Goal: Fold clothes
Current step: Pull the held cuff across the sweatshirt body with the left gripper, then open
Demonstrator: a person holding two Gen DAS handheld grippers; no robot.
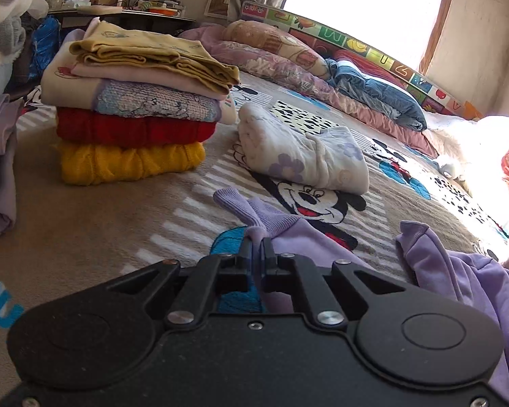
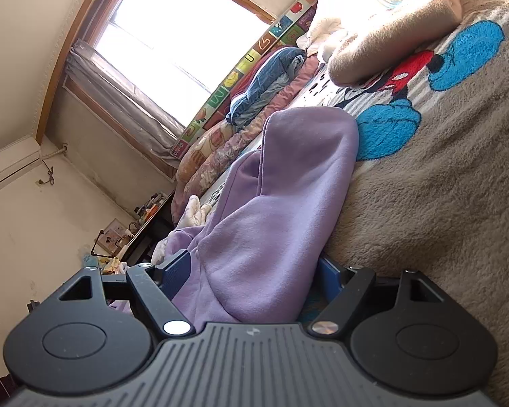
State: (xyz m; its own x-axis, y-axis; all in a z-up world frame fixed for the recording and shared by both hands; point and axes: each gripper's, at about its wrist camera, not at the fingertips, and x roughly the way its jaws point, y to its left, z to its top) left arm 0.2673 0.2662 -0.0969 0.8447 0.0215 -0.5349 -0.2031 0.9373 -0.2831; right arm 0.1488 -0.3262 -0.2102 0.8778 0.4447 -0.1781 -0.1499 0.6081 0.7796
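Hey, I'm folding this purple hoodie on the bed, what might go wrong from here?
1. The left gripper pinches only a thin bit of fabric by the ribbed cuff of the purple hoodie; a pull may slip it free.
2. The right gripper straddles a thick bunched fold, jaws wide; whether they press on it is unclear, so that side may drop.
3. The folded floral garment lies close ahead; a swung sleeve could drag it.

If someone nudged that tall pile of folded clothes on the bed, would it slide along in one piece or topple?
The stack of folded clothes would probably lean and shed its top layers rather than slide whole: the mustard garment on top overhangs one side. The chunky yellow knit at the bottom looks squashy, so the base likely gives. The plush blanket underneath would probably grip it.
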